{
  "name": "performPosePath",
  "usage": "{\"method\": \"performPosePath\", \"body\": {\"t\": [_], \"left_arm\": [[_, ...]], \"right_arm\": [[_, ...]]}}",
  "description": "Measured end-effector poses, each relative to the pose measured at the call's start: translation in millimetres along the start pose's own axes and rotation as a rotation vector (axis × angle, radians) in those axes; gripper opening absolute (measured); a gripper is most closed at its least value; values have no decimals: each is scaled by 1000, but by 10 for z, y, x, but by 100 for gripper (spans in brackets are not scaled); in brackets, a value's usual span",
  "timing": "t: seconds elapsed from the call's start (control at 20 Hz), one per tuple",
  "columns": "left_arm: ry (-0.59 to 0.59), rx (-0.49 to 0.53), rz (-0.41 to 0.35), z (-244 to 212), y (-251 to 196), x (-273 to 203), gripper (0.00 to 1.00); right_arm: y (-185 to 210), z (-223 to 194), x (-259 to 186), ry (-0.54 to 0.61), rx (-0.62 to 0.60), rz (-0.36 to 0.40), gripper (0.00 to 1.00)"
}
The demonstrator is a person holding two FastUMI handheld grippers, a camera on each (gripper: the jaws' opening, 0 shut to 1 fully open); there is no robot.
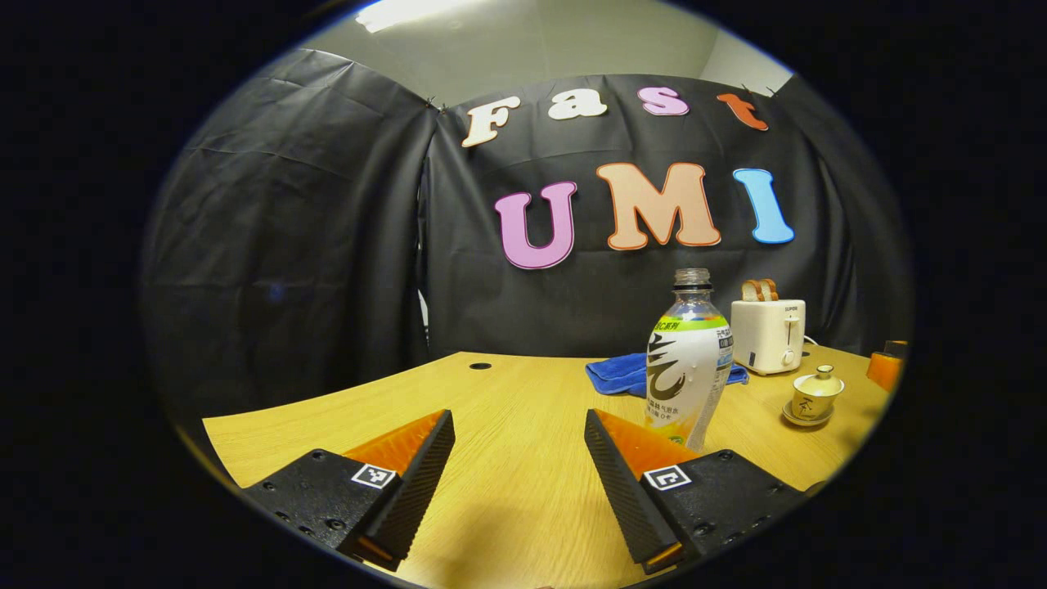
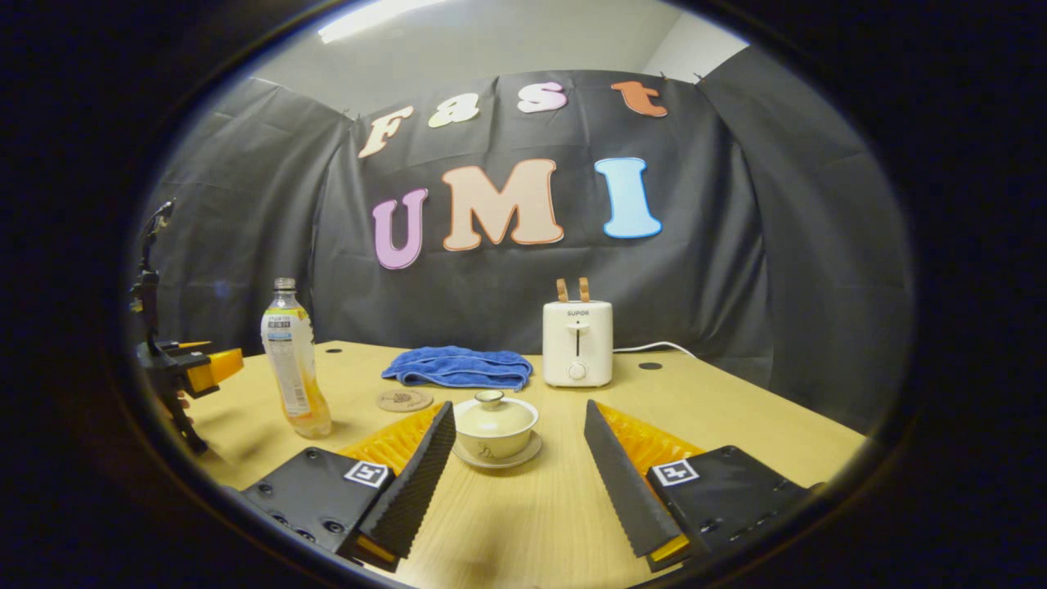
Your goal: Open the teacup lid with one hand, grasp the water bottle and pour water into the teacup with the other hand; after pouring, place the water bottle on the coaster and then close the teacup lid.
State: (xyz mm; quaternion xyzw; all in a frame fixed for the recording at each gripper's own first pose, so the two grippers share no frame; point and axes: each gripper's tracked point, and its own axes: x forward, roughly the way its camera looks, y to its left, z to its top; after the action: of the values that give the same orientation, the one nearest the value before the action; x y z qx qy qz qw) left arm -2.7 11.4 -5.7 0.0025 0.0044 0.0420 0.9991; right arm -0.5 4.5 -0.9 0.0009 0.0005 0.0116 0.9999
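Observation:
An uncapped plastic water bottle (image 1: 689, 360) stands upright on the wooden table (image 1: 523, 409), just beyond the right finger of my open left gripper (image 1: 519, 433). The same bottle (image 2: 293, 360) stands at the left in the right gripper view, with the left gripper (image 2: 200, 364) to its left. A cream teacup (image 2: 496, 425) with its lid (image 2: 493, 409) on rests on a saucer, a short way ahead of my open right gripper (image 2: 519, 433), nearer its left finger. The teacup (image 1: 814, 394) is also seen far right in the left gripper view. A round brown coaster (image 2: 404, 399) lies between bottle and teacup.
A blue folded cloth (image 2: 458, 366) lies behind the coaster. A white toaster (image 2: 577, 342) with bread slices stands at the back, its cord trailing right. The cloth (image 1: 622, 375) and toaster (image 1: 767, 334) sit behind the bottle in the left gripper view.

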Motion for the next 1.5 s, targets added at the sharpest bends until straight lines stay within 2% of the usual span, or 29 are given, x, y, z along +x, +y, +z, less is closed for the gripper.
{"method": "performPosePath", "body": {"t": [0.4,0.7,1.05,1.25,1.45,1.5], "left_arm": [[0,-1,1,-8,-2,-2,93],[0,-1,2,-6,4,-1,94],[0,-1,3,-3,-2,-3,94],[0,-2,-3,-2,-16,-4,94],[0,-1,-3,0,-20,-4,94],[0,-1,-3,-4,-10,-6,94]], "right_arm": [[3,-25,48,2,1,-4,100],[138,-38,424,19,3,44,98],[281,-194,839,117,-5,92,100],[321,-176,967,109,-12,99,100],[381,-282,1061,168,-16,121,98],[408,-325,1092,194,-25,128,94]]}}
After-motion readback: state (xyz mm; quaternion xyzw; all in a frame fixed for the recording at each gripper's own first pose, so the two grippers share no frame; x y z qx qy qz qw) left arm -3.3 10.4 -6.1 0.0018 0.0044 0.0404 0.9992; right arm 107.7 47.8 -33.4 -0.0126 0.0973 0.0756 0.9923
